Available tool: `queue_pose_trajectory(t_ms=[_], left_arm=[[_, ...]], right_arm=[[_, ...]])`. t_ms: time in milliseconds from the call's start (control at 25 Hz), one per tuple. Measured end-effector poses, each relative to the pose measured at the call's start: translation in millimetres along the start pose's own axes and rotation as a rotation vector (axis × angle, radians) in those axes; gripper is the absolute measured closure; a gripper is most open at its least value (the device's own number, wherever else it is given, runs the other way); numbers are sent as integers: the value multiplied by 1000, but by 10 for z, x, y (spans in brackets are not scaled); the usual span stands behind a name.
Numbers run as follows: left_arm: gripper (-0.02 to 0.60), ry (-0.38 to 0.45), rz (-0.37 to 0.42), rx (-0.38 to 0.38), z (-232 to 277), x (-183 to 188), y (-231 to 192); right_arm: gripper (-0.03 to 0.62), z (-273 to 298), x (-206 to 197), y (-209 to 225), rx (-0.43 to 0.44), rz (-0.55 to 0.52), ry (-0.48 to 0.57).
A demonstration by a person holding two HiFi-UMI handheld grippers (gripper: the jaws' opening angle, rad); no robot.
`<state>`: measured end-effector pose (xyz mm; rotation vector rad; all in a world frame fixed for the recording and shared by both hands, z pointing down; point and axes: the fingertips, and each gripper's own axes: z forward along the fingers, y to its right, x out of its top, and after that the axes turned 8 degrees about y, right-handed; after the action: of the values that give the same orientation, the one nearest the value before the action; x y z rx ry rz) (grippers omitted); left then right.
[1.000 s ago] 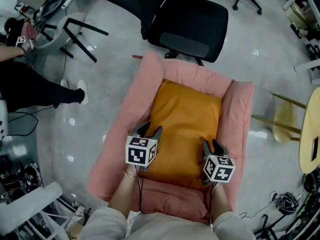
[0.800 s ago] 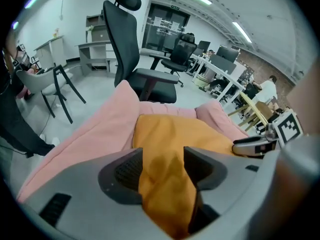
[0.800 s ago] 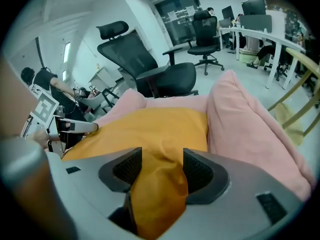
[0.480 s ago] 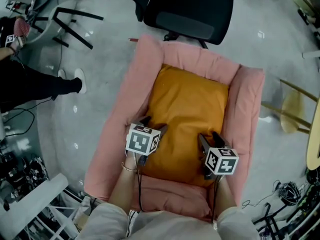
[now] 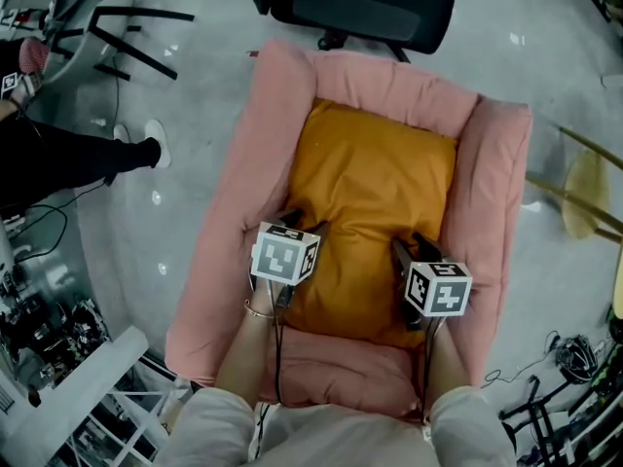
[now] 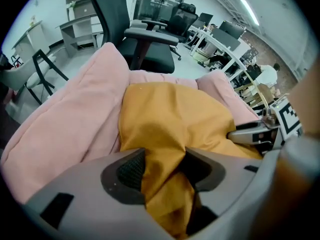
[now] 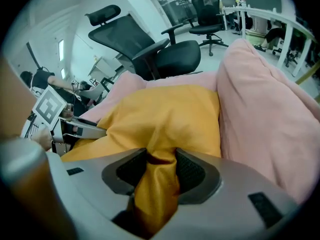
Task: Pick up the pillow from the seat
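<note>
An orange pillow (image 5: pixel 375 197) lies in a pink cushioned seat (image 5: pixel 268 154) with raised padded sides. Both grippers are at the pillow's near edge. My left gripper (image 5: pixel 297 224) is at its near-left corner and my right gripper (image 5: pixel 409 249) at its near-right corner. In the left gripper view a bunched fold of the pillow (image 6: pixel 170 119) runs between the left gripper's (image 6: pixel 162 166) closing jaws and touches the pads. In the right gripper view the right gripper's (image 7: pixel 161 169) jaws are closing too, with a thick pleat of the pillow (image 7: pixel 160 114) pinched between them.
A black office chair (image 5: pixel 375 3) stands just beyond the seat. A person's dark-trousered leg and shoe (image 5: pixel 88 154) lie on the floor at the left. A wooden stool (image 5: pixel 584 188) is at the right, with cables (image 5: pixel 574 353) near it and white frames (image 5: pixel 78 387) at the lower left.
Both grippers have pushed slightly forward into the pillow's near edge, and the fabric now creases around their jaws. The seat sits lower and larger in the head view.
</note>
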<state>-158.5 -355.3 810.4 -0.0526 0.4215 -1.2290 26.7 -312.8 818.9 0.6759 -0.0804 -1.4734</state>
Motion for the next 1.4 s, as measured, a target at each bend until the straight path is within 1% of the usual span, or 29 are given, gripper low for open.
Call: queue_pose_trajectory(t_ms=[120, 240, 320, 400, 560, 960, 1160, 1280, 1400], left_arm=[[411, -25, 26, -28, -7, -16, 43], [481, -46, 68, -43, -35, 2, 113], [516, -27, 93, -35, -59, 34, 150], [550, 1, 110, -25, -112, 58, 199], [561, 50, 110, -5, -289, 188, 298], [563, 184, 34, 23, -817, 473, 355], [566, 233, 45, 36, -1113, 613, 440], [566, 272, 44, 29, -1315, 704, 486], [566, 340, 36, 17, -1566, 790, 569]], right_arm=[[441, 8, 3, -38, 9, -19, -4], [520, -14, 30, -97, 8, -88, 4], [546, -36, 58, -125, 3, -123, 18], [553, -93, 79, -146, -2, -135, 36], [556, -277, 193, -169, -9, -133, 90], [557, -717, 482, -329, -10, -92, 205], [559, -1000, 669, -449, -1, -92, 269], [559, -1177, 811, -548, 3, -118, 305], [559, -1387, 936, -654, -6, -173, 356]])
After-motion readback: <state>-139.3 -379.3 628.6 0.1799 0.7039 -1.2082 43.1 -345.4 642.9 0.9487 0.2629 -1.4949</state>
